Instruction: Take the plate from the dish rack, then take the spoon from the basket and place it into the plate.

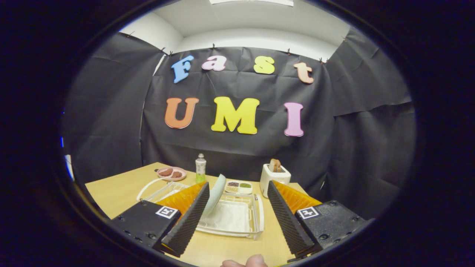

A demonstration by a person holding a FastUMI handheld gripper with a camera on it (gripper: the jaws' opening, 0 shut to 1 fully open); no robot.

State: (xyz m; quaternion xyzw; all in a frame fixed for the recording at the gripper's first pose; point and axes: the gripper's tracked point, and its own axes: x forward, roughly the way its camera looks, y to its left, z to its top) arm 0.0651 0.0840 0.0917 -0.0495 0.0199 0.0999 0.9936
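I've got the gripper point(235, 217) hanging over the wooden table point(118, 191) with its two fingers spread wide, nothing between them but air. Just ahead, in the gap, sits the clear plastic dish rack point(237, 218), and the pale green plate point(216, 194) stands on edge in it, tilted, right beside my left finger point(187, 218) — I can't tell whether they touch. To the left of the rack, partly behind that finger, there's the white basket point(163, 189); the spoon should be in there, but I can't make it out from here. Beyond the rack I see a small divided dish of seasonings point(238, 187), a green bottle point(200, 168), and a pink plate point(171, 173) with two brown pieces on it. Past my right finger point(287, 218), a white toaster point(274, 178) with bread sticking up. A fingertip point(246, 261) of the person's hand shows below the fingers.
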